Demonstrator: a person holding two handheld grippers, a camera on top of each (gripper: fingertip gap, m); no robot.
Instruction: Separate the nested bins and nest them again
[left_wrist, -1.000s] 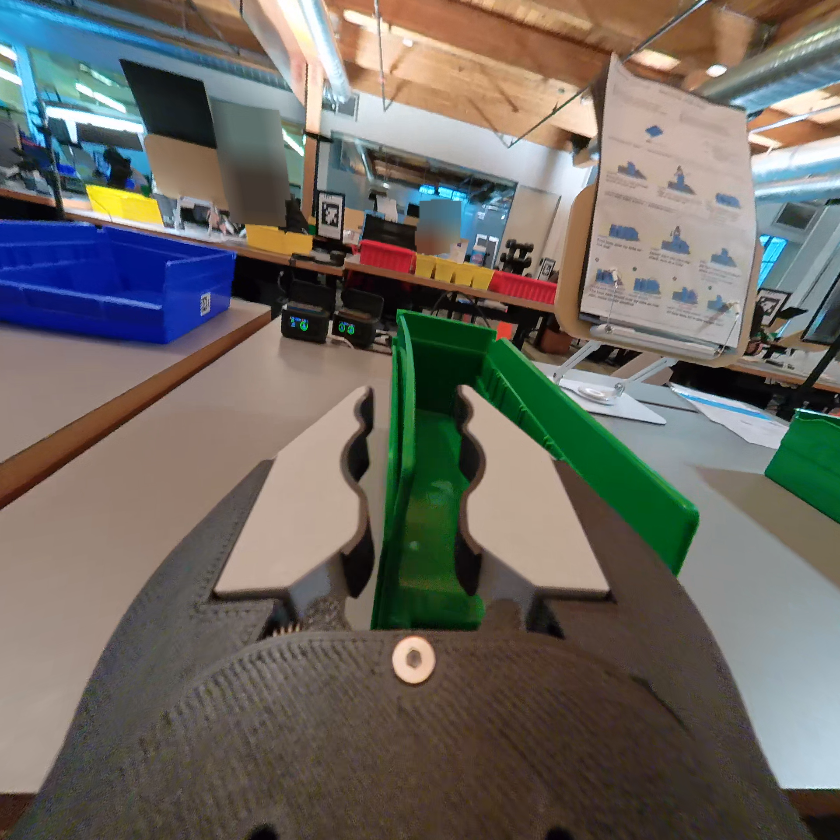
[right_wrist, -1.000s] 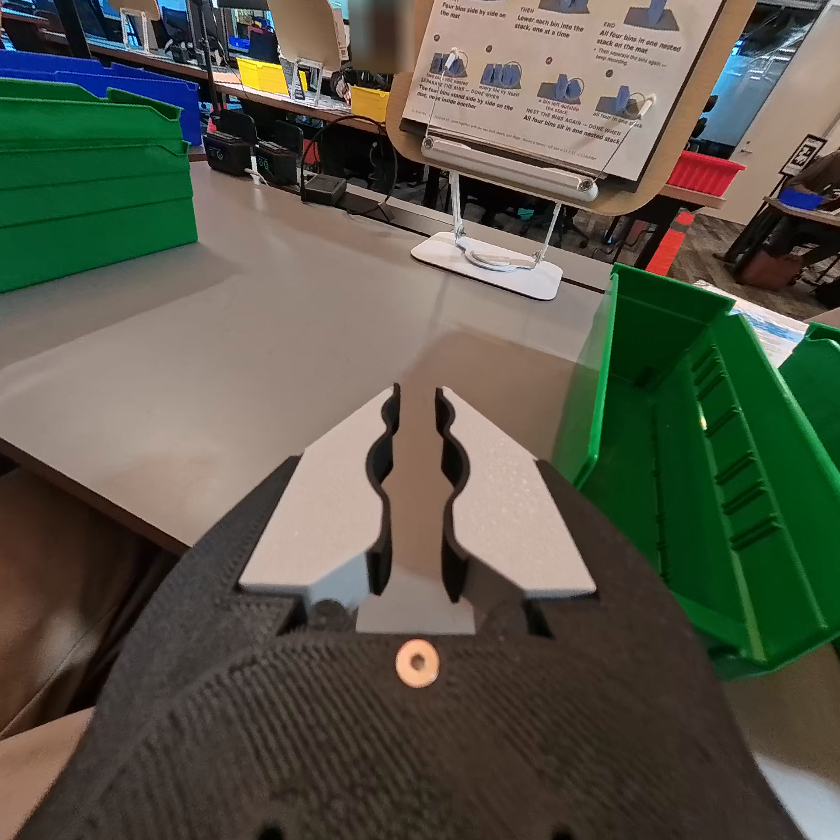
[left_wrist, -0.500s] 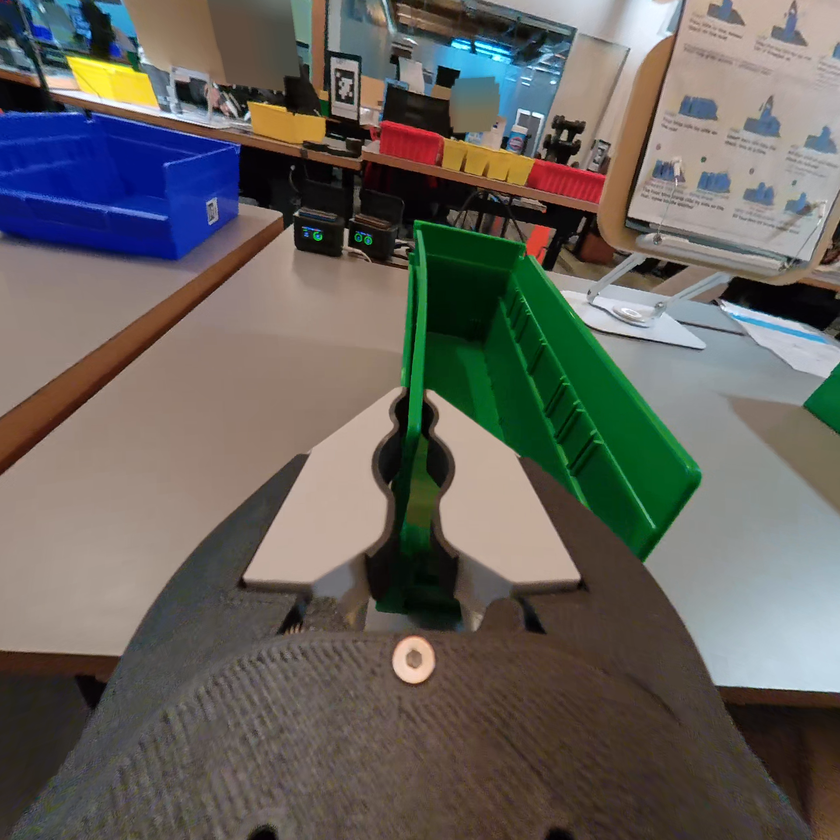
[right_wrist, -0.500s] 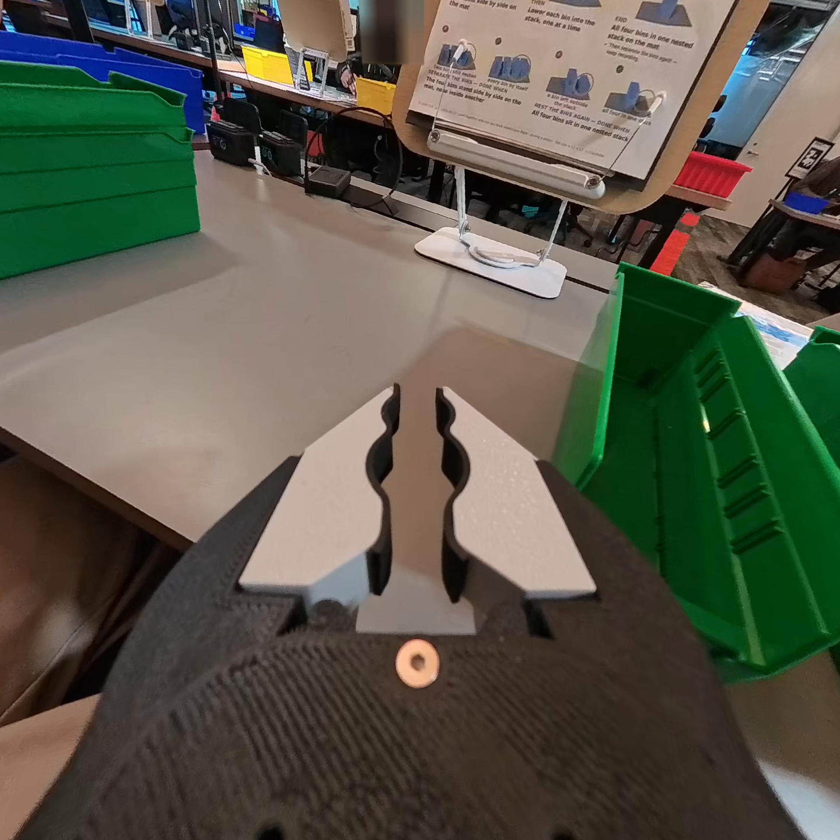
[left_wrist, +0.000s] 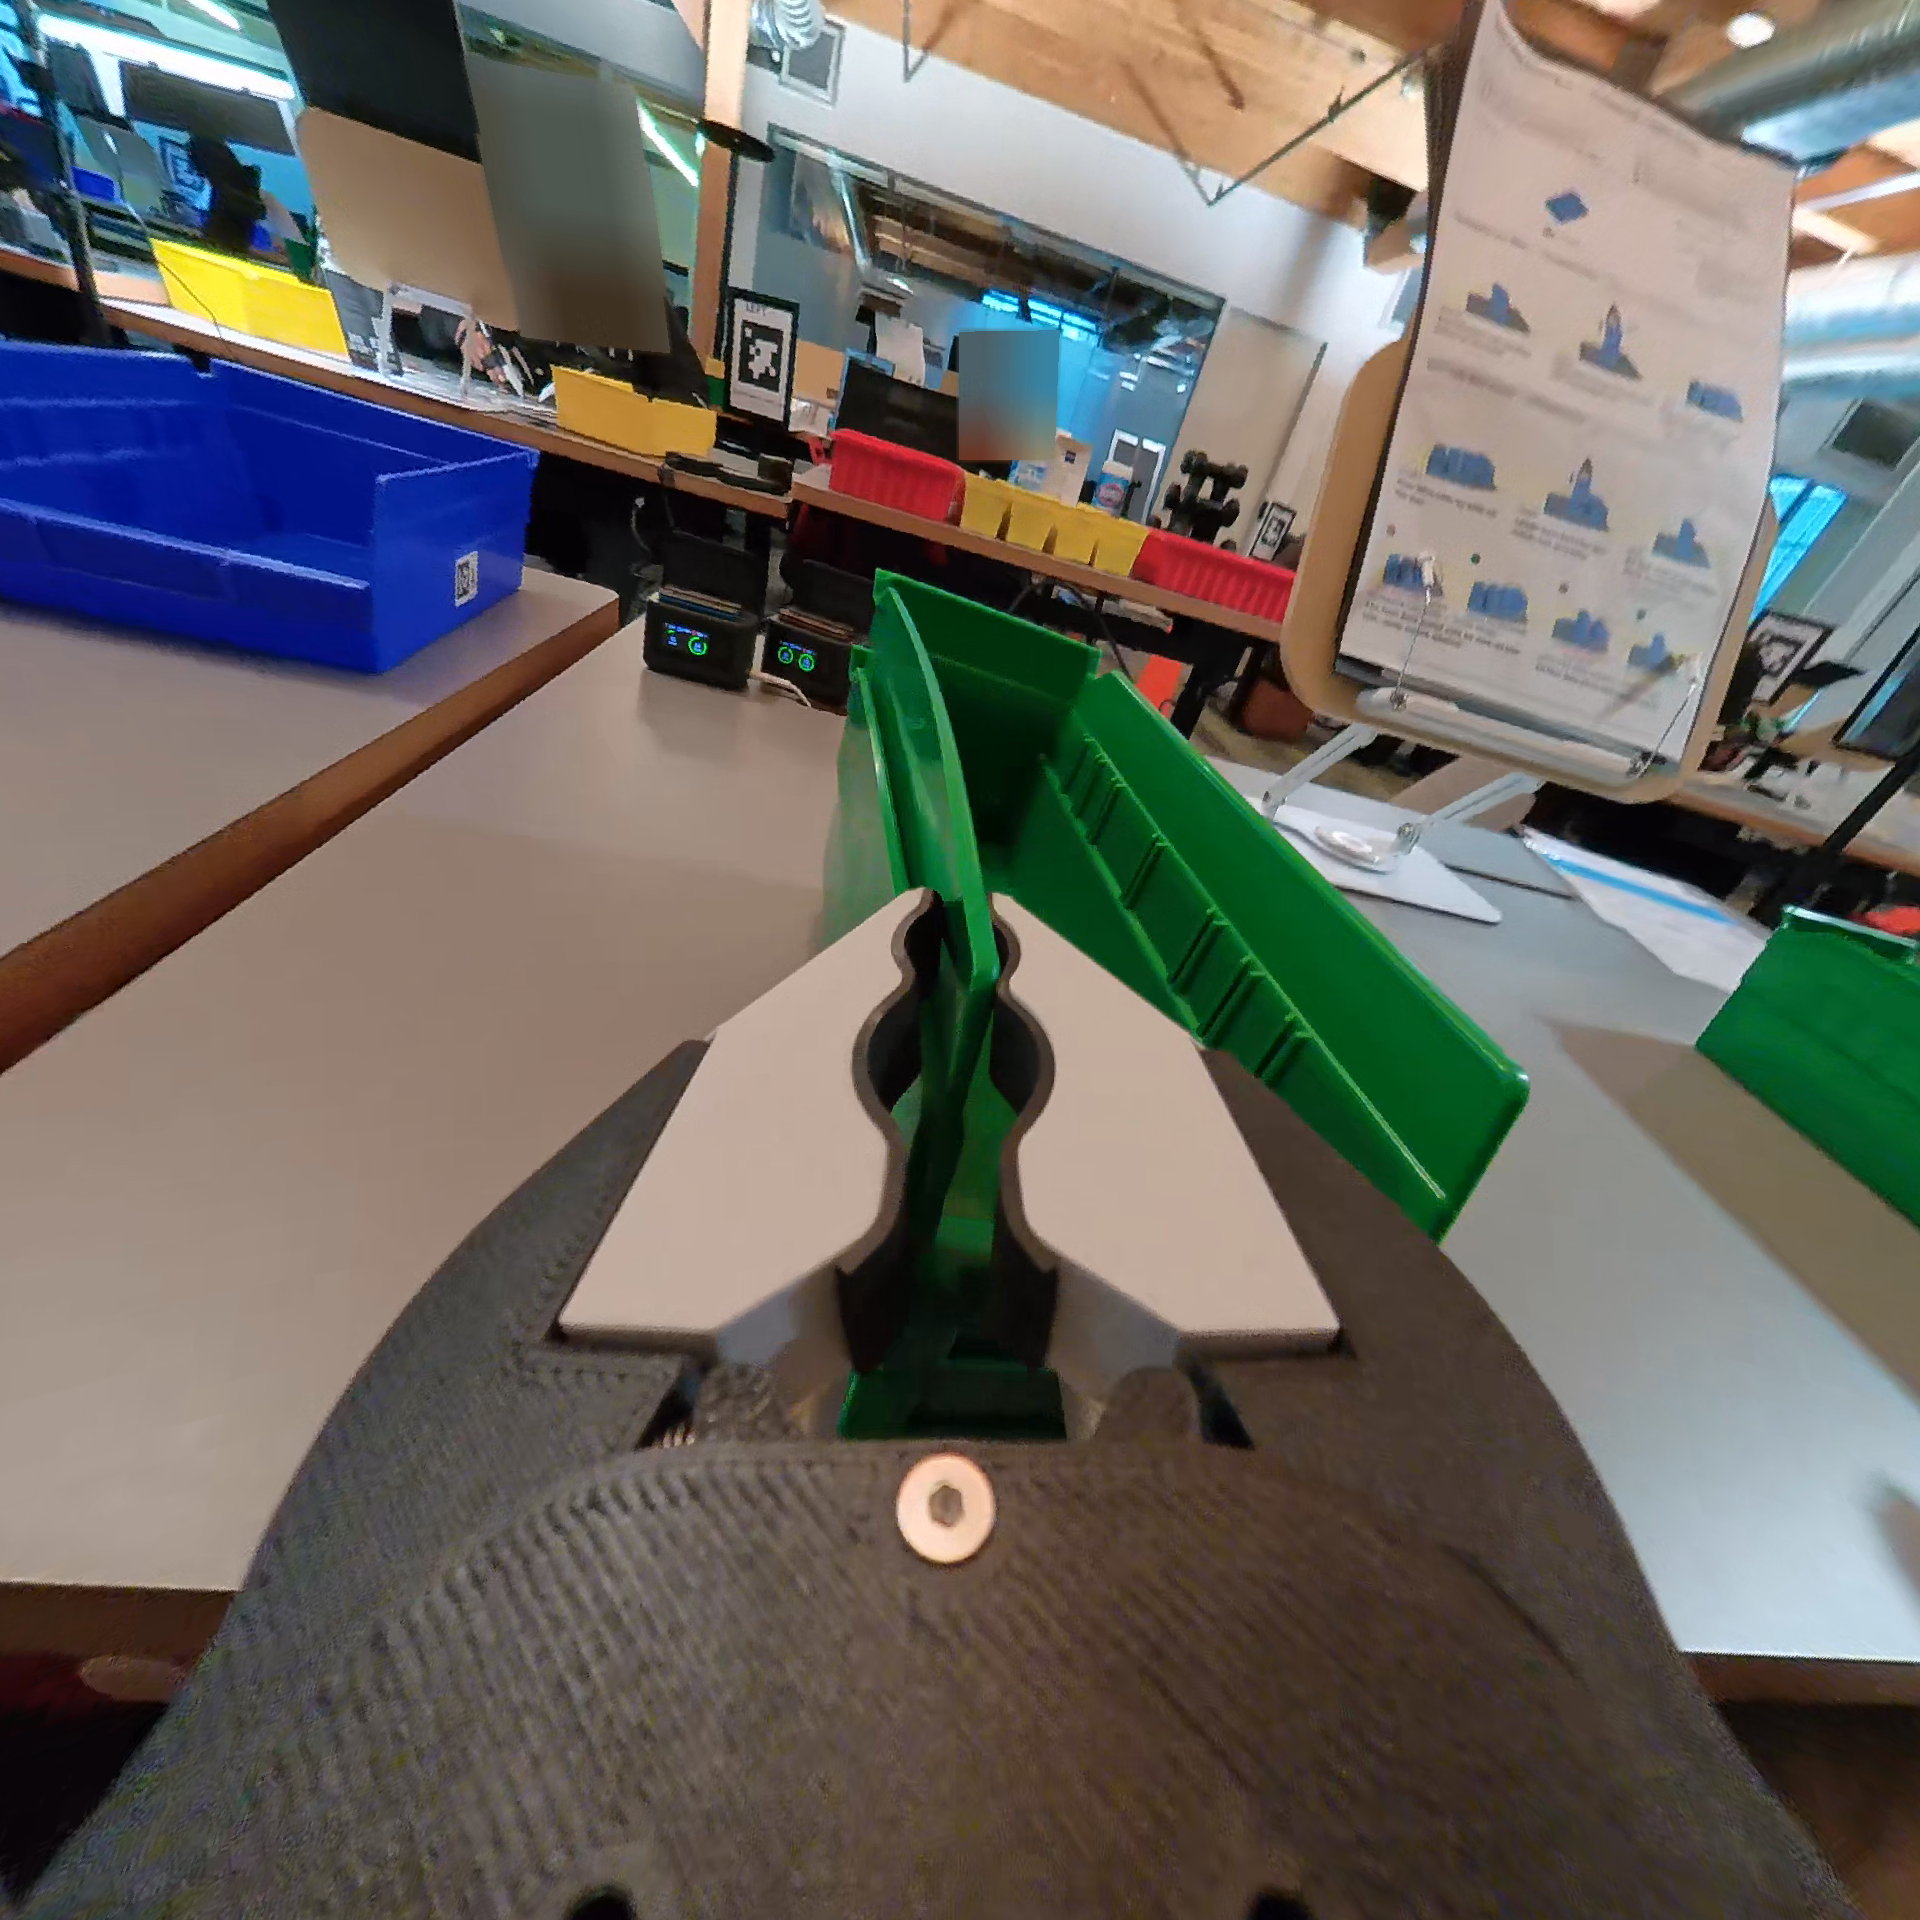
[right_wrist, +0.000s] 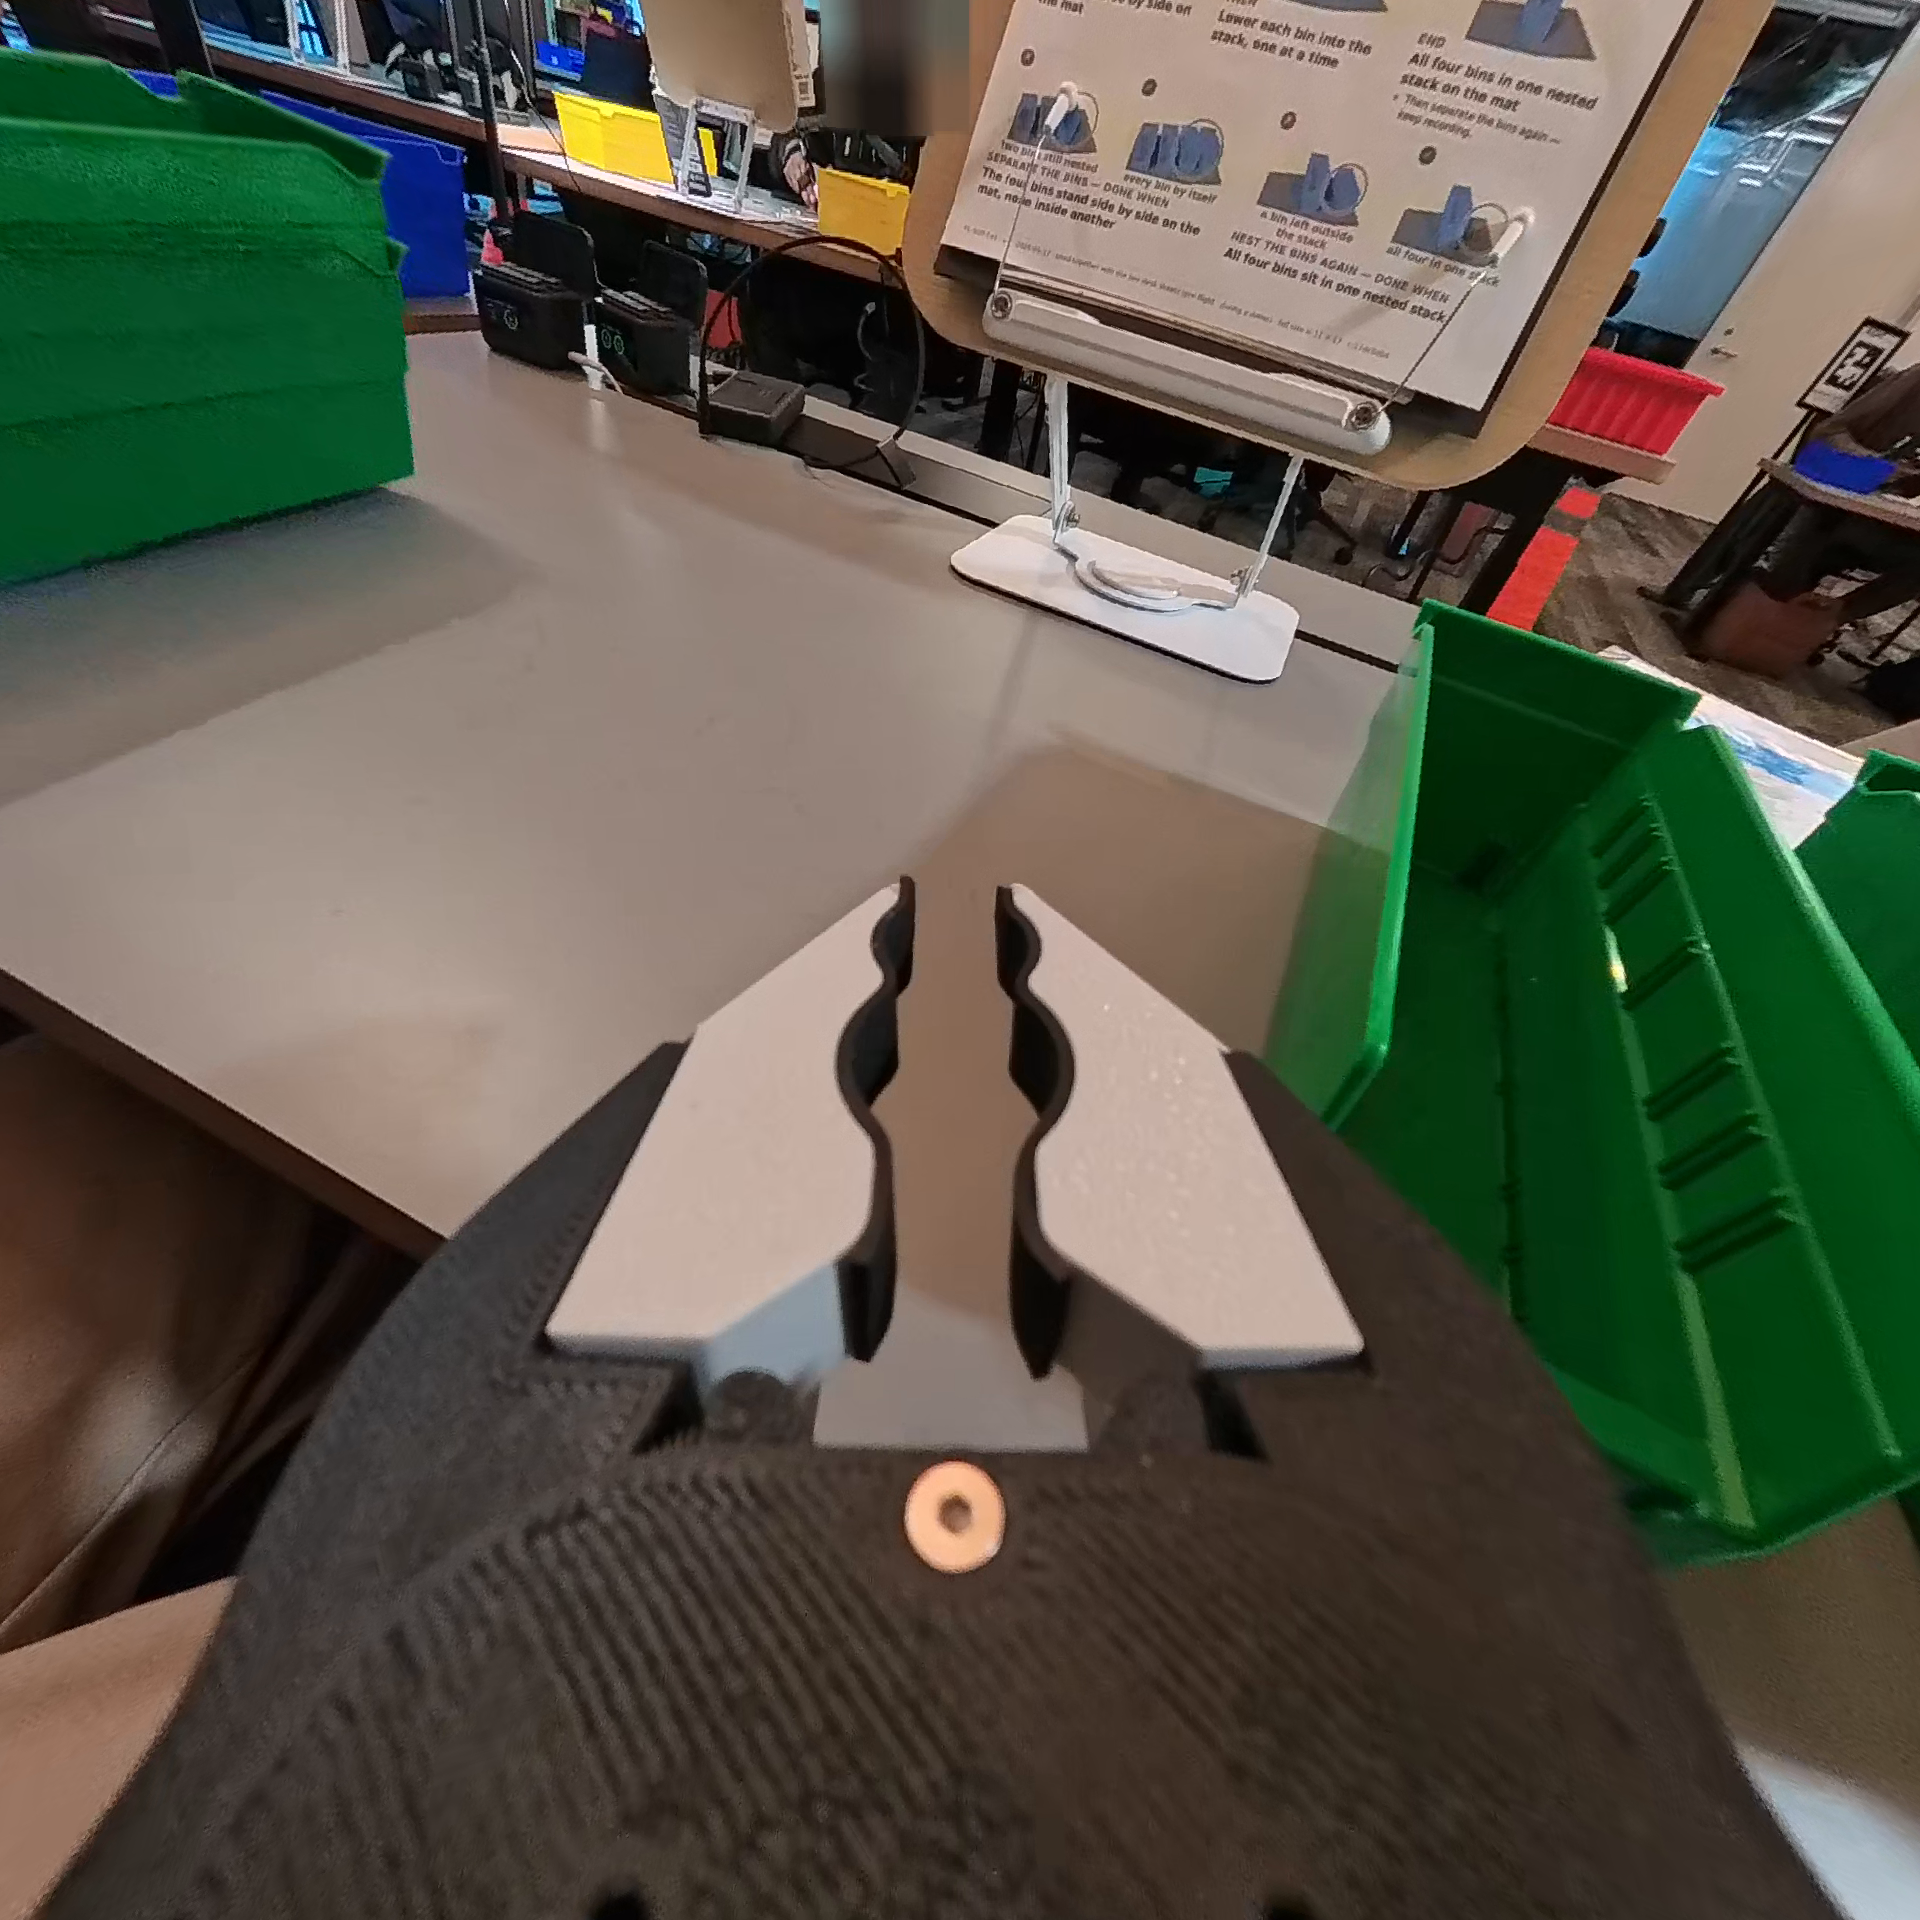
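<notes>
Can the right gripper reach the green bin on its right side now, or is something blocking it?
Probably yes. The right gripper is empty, its jaws slightly apart, and only bare table lies between it and the green bin.

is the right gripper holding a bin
No, the right gripper has bare table between its fingers; the nearest green bin sits beside it.

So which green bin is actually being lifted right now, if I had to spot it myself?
Start at the grey table, near the two small black chargers. The green bin there is the one pinched by its side wall in the left gripper. Unlike the other green bins, it is tilted, not sitting flat.
</notes>
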